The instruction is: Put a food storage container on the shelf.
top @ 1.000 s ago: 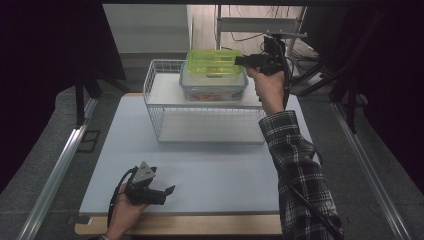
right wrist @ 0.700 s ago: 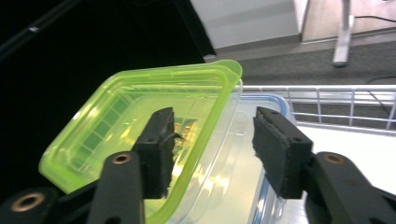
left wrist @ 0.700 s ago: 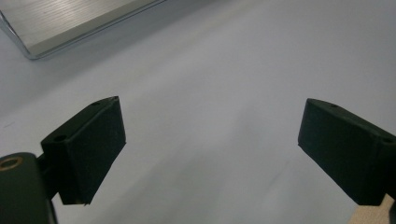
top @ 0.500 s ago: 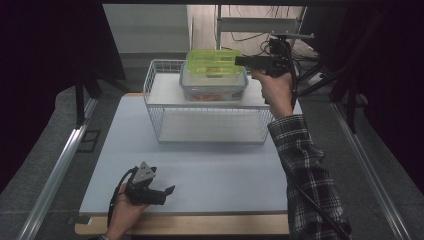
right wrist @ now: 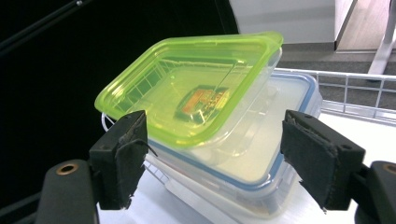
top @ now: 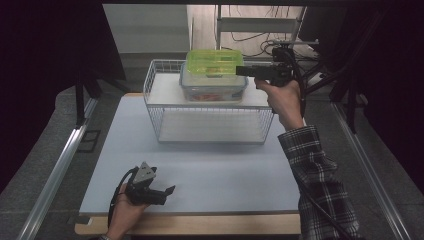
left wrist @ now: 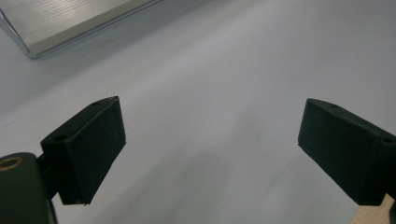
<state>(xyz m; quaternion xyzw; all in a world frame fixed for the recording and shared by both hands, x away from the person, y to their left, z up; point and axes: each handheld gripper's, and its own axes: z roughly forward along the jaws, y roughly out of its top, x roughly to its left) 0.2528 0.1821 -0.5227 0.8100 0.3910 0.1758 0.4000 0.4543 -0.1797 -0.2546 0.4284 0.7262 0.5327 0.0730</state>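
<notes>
Pale grey table [top: 210, 165] in a dark room, wire rack [top: 165, 107] bearing stacked boxes [top: 212, 82], both the left gripper [top: 167, 191] and right gripper [right wrist: 212, 163] wide open, empty.

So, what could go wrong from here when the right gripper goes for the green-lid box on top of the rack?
1. The green-lid box sits skewed on the clear container, not square. A push from the open right gripper might slide it off.
2. Both stand on the top shelf of the wire rack, close to the rim, so a nudge could probably tip them over the edge.
3. The left gripper is low at the near table edge, too far away to steady anything.
</notes>
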